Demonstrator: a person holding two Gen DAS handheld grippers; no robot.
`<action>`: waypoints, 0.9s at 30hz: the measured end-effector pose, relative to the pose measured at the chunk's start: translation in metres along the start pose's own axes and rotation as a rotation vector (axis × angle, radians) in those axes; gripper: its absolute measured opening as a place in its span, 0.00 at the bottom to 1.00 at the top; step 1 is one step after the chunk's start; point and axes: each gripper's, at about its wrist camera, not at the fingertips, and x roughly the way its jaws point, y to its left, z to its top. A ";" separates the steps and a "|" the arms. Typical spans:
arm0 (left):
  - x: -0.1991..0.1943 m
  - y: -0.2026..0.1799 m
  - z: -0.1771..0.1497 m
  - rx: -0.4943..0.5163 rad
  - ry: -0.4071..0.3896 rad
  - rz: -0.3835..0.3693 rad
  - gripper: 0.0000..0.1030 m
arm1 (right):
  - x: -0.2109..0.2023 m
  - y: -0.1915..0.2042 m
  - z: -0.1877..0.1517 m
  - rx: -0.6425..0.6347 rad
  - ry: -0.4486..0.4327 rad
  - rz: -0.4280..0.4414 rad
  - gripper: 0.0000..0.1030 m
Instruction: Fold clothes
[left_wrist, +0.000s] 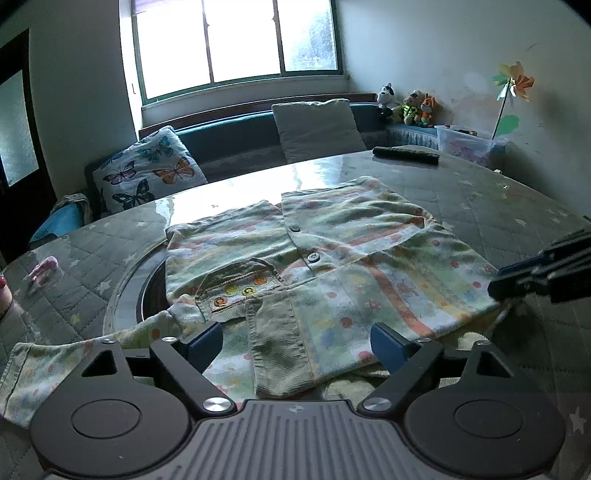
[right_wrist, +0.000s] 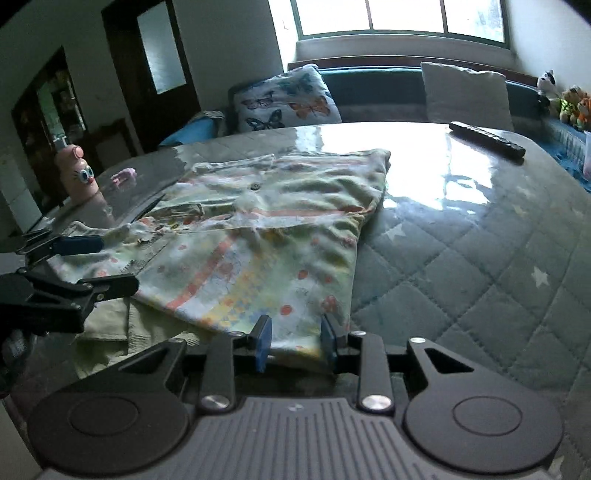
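Observation:
A small pale green patterned child's shirt (left_wrist: 332, 258) with buttons and a corduroy collar lies partly folded on the quilted round table (left_wrist: 498, 206). It also shows in the right wrist view (right_wrist: 266, 236). My left gripper (left_wrist: 297, 343) is open, its blue pads wide apart over the shirt's near collar edge, with one sleeve trailing off to the left. My right gripper (right_wrist: 295, 343) is open with a narrower gap, its pads at the shirt's near corner. The right gripper also shows at the right edge of the left wrist view (left_wrist: 535, 273), and the left gripper at the left of the right wrist view (right_wrist: 92, 266).
A black remote (left_wrist: 406, 156) lies at the table's far side. A pink figure with googly eyes (right_wrist: 79, 177) and a small pink item (right_wrist: 123, 176) stand at the left. A sofa with a butterfly cushion (left_wrist: 147, 170) and a grey cushion (left_wrist: 317, 125) runs behind.

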 end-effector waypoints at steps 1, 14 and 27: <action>0.001 0.000 0.001 -0.001 0.002 0.001 0.85 | -0.001 0.000 0.003 -0.005 -0.008 0.000 0.28; 0.032 0.020 0.008 -0.082 0.057 0.095 0.83 | 0.055 -0.003 0.050 -0.047 -0.020 -0.012 0.29; 0.029 0.035 0.003 -0.096 0.060 0.142 0.85 | 0.056 0.027 0.048 -0.097 -0.018 0.042 0.34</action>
